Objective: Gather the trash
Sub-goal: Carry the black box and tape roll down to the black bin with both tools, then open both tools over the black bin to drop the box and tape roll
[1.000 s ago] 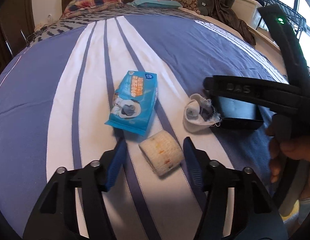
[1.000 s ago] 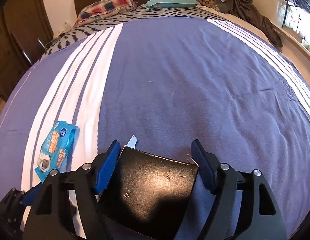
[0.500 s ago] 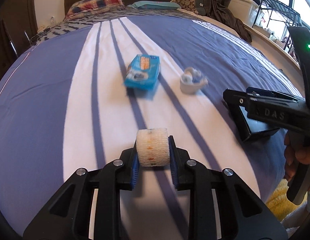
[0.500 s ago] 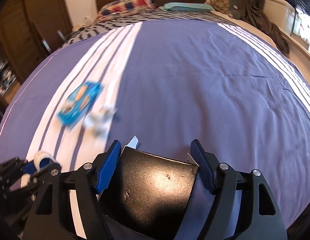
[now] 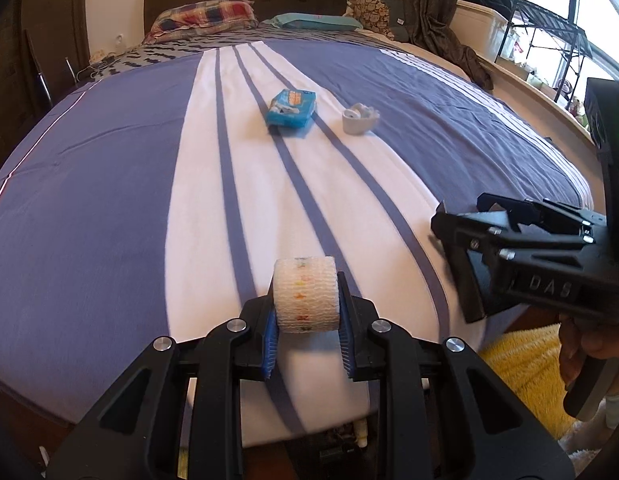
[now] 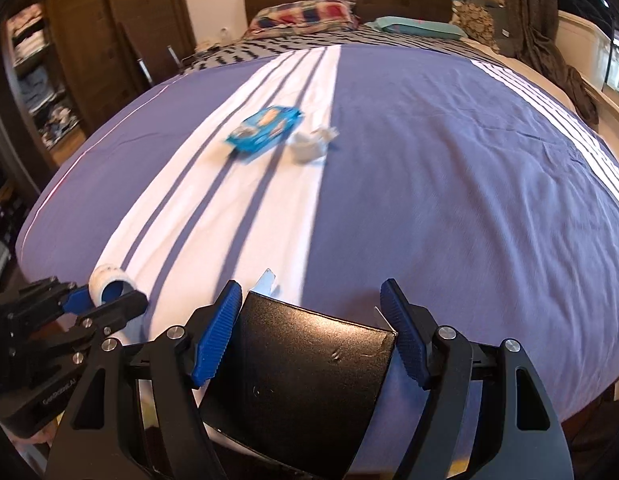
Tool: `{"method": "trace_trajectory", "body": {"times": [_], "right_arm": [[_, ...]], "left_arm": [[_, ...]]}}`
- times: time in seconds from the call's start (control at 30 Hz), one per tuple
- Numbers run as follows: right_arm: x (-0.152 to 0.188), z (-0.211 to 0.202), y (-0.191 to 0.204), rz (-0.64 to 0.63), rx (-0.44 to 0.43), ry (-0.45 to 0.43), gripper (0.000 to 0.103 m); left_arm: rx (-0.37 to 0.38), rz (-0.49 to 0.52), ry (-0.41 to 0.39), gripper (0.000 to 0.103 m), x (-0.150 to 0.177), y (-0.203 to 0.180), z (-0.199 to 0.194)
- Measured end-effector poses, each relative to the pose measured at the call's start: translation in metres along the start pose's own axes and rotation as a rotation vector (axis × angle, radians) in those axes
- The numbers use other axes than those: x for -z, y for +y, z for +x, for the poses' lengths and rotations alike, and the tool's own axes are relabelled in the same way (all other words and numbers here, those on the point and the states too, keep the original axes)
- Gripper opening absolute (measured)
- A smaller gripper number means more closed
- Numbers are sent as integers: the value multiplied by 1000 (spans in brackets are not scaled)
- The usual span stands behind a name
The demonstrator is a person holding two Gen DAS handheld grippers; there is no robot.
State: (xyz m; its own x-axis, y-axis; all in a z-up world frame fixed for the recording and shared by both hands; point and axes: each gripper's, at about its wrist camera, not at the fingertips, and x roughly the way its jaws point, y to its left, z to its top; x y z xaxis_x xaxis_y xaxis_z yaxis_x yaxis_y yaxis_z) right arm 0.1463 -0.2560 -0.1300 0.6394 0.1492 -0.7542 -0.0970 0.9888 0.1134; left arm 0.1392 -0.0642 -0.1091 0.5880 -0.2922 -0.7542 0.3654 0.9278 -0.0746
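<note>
My left gripper is shut on a white mesh roll with coloured specks, held above the bed's near edge. That gripper and the roll also show at the lower left of the right wrist view. My right gripper grips a black box between its blue pads; a white scrap sticks out behind the box. From the left wrist view the right gripper hangs to the right. A blue wipes packet and a crumpled white wad lie mid-bed.
The striped blue and white bedspread covers the bed. Pillows lie by the headboard. Dark clothes and a metal rack stand at the right by the window. A yellow rug lies below; a wardrobe stands left.
My left gripper closed on the mesh roll and carried it back toward the bed's near edge. The right gripper drew back too with the black box. The packet and wad now lie farther off.
</note>
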Motion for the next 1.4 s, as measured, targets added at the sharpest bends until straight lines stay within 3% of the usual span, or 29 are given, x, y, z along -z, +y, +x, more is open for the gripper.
{"method": "trace_trajectory", "body": {"times": [0.37, 0.6, 1.13, 1.4], "right_arm": [[50, -28, 27, -19, -68, -12, 72], [86, -30, 33, -24, -82, 14, 72], [161, 6, 36, 9, -96, 179, 72], [180, 20, 30, 38, -114, 250, 72]], "left_arm": [[14, -4, -33, 23, 48, -6, -39], [10, -13, -4, 23, 86, -6, -45], [53, -73, 220, 23, 181, -11, -5], [84, -89, 304, 24, 202, -13, 13]]}}
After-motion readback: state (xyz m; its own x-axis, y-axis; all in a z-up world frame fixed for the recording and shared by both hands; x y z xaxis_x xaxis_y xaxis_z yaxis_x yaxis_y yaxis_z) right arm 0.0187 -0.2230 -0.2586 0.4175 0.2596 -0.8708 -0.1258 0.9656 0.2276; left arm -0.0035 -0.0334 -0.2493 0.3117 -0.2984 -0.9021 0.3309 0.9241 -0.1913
